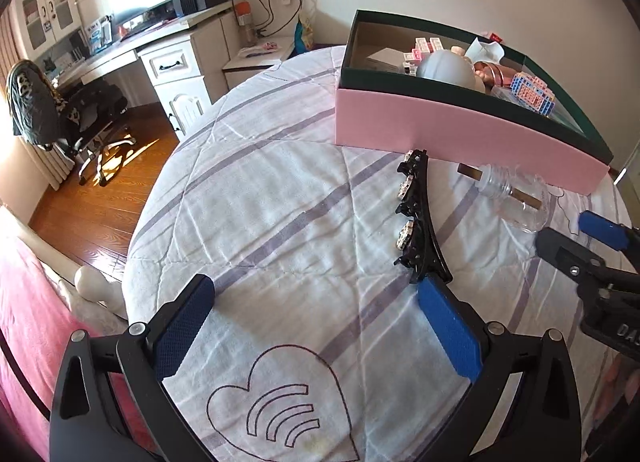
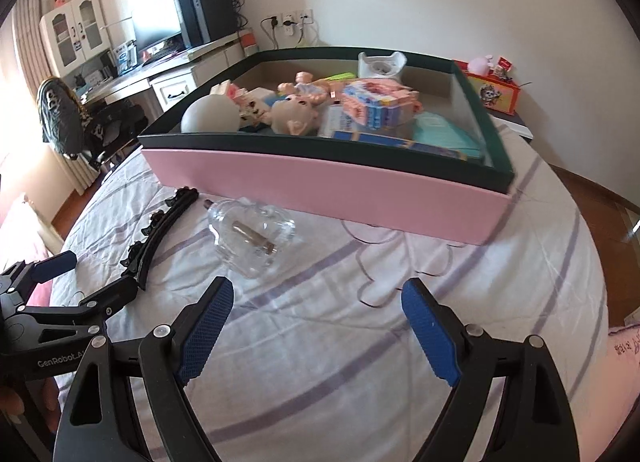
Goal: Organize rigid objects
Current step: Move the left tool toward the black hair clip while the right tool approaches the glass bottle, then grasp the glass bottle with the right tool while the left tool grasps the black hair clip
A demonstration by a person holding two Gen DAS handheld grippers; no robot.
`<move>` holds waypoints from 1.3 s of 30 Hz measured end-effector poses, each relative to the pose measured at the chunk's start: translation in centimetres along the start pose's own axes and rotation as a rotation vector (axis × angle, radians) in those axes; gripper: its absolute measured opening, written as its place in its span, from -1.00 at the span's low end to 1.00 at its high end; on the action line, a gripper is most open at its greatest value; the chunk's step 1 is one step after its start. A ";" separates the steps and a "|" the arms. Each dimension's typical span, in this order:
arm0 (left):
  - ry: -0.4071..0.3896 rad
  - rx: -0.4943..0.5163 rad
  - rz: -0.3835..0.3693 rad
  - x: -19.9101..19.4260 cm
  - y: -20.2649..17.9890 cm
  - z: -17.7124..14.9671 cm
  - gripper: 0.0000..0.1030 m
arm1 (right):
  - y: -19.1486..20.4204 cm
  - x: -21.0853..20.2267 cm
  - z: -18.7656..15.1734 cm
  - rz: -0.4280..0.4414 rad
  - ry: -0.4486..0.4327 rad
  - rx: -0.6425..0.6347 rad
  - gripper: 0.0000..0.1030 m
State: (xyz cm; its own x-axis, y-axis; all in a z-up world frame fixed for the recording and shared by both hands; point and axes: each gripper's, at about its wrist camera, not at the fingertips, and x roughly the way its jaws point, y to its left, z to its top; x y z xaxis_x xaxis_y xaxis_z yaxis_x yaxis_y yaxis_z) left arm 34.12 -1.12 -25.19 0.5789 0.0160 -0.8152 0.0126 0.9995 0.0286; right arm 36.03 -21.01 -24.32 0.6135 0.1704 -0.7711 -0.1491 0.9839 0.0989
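- The left gripper (image 1: 316,294) hovers low over the bedspread (image 1: 280,189), fingers spread wide with nothing between them; its right blue pad (image 1: 448,326) sits right at the near end of the black hair clip (image 1: 420,221), though actual contact cannot be told.
- The hair clip, long, curved and set with small rhinestone pieces, lies on the bedspread just in front of the pink box (image 1: 460,133); its far end reaches close to the box's front wall.
- A clear glass bottle (image 2: 250,236) lies on its side beside the clip, near the box wall; a brown stick-like piece shows inside it.
- The right gripper (image 2: 318,294) is also wide open and holds nothing; the bottle lies just ahead of its left finger.
- The pink box, dark green at the rim, holds a doll (image 2: 294,111), a grey ball (image 2: 208,113), block toys and small cartons.
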 end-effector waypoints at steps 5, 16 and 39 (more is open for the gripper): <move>-0.022 0.027 -0.025 -0.8 0.0 -0.2 1.00 | 2.0 2.5 1.5 -0.003 0.044 -0.043 0.70; -0.001 0.109 -0.040 1.2 -3.6 1.7 1.00 | 1.4 2.7 1.5 -0.017 0.027 -0.041 -0.08; -0.086 0.212 -0.176 0.5 -6.7 1.7 -0.63 | -1.6 0.5 -0.9 -0.029 0.000 0.014 0.20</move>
State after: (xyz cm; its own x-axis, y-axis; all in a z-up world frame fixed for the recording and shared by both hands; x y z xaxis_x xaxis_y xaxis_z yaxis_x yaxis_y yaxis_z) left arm 35.72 -7.84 -24.86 0.6199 -0.1688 -0.7663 0.2840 0.9587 0.0185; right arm 35.95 -22.58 -25.43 0.6174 0.1414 -0.7739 -0.1198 0.9891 0.0852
